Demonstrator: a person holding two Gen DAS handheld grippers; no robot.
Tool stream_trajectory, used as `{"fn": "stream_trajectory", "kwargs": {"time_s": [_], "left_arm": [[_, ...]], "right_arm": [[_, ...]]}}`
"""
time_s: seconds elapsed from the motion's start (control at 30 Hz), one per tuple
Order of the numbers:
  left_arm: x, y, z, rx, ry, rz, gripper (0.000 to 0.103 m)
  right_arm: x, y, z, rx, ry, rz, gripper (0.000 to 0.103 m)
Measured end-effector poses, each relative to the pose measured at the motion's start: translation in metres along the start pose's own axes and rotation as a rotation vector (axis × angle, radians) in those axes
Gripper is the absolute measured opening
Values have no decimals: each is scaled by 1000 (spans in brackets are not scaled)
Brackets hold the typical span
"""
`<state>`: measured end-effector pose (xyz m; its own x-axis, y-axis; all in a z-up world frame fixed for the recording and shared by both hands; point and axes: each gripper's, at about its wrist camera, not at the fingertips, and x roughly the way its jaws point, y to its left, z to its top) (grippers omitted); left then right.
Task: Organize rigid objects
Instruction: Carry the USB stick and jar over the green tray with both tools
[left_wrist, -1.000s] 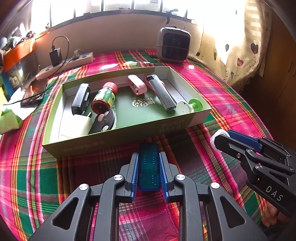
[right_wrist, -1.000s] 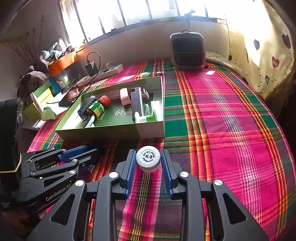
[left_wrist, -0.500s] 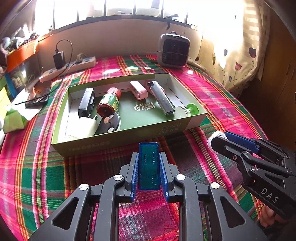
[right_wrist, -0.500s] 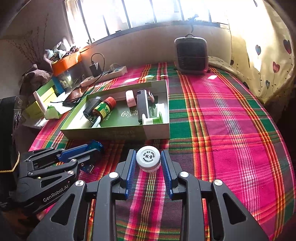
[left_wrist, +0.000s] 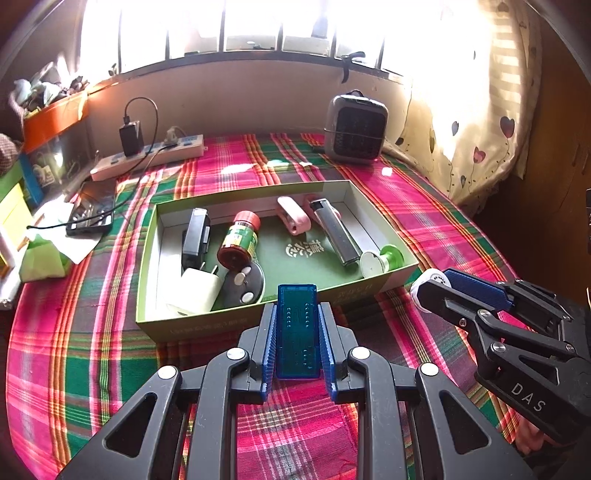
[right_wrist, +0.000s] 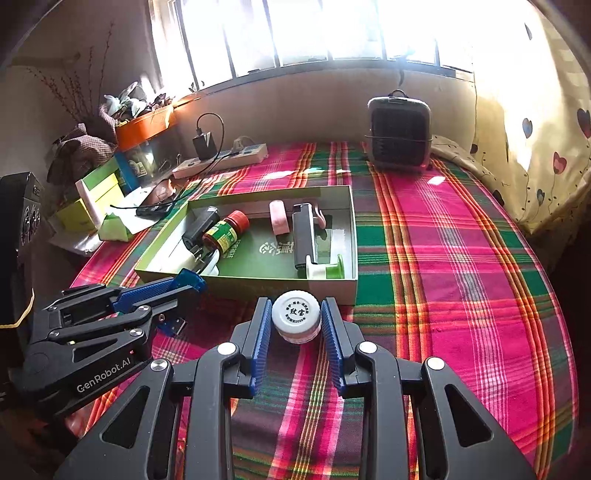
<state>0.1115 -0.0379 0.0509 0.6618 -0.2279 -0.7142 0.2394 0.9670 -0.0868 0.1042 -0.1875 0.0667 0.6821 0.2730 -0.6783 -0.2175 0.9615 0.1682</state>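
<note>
My left gripper (left_wrist: 297, 314) is shut on a translucent blue USB device (left_wrist: 297, 328), held above the plaid cloth just short of the green box (left_wrist: 192, 326). My right gripper (right_wrist: 296, 314) is shut on a small white jar (right_wrist: 295, 315) with a printed lid, also just in front of the box (right_wrist: 332, 286). Inside the box lie a red-capped bottle (left_wrist: 238, 240), a black adapter (left_wrist: 195, 236), a white plug (left_wrist: 197, 291), a black key fob (left_wrist: 243, 284), a pink item (left_wrist: 293, 218), a silver lighter (left_wrist: 336, 230) and a white-and-green spool (left_wrist: 380, 256). The right gripper (left_wrist: 430, 284) shows at the right of the left wrist view, the left gripper (right_wrist: 188, 278) at the left of the right wrist view.
A grey heater (left_wrist: 354, 129) stands at the back of the table. A power strip (left_wrist: 147, 153) with a charger lies at the back left, near a dark phone (left_wrist: 90, 214) and clutter of boxes (right_wrist: 96, 199). A heart-print curtain (left_wrist: 472, 122) hangs on the right.
Both grippers have risen with their objects still gripped; the box and table now appear a little farther below and away in both views.
</note>
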Motion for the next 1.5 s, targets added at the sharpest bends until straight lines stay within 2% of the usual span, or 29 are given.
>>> {"fn": "stream_trajectory", "kwargs": {"time_s": [0.5,1.07,1.5], "left_arm": [[16,27,20,-39,-8,21,21],[38,55,34,-80,-2,40,21],[52,65,34,-95,16,43,21]], "right_arm": [[22,11,28,-41,-4,5,29],[65,23,48,-78,40,14,29],[99,31,50,-115,95,13,29]]}}
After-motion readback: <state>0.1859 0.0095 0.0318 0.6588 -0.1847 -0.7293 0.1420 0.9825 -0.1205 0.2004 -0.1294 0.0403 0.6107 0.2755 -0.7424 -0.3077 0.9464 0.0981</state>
